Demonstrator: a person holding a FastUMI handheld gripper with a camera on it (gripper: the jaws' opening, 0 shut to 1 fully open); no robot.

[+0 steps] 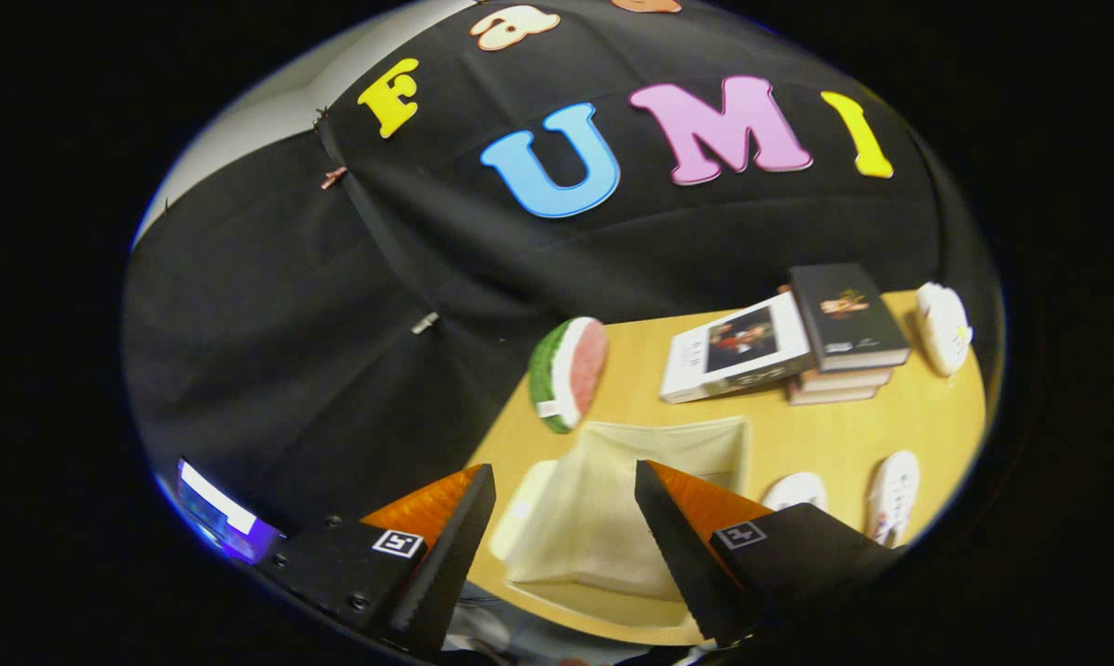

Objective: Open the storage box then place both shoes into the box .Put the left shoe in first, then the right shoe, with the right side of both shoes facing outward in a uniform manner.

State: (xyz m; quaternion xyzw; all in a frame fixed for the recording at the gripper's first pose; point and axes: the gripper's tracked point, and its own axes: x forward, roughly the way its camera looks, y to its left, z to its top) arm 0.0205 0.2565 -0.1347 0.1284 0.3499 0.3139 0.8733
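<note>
Though tongs (566, 481) agape, box (612, 518) between

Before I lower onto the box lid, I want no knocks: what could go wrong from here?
1. The hand-held gripper is open, with the soft cream storage box between its fingers; the fabric may sag or slide instead of opening.
2. The two white shoes lie close beside the box; a sideways swing might nudge them.

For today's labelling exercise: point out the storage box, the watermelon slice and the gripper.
Box (612, 518): gripper view, its pale front wall.
Watermelon slice (583, 363): gripper view, its red flesh.
Gripper (562, 546): gripper view, midway between its open fingertips.
</note>
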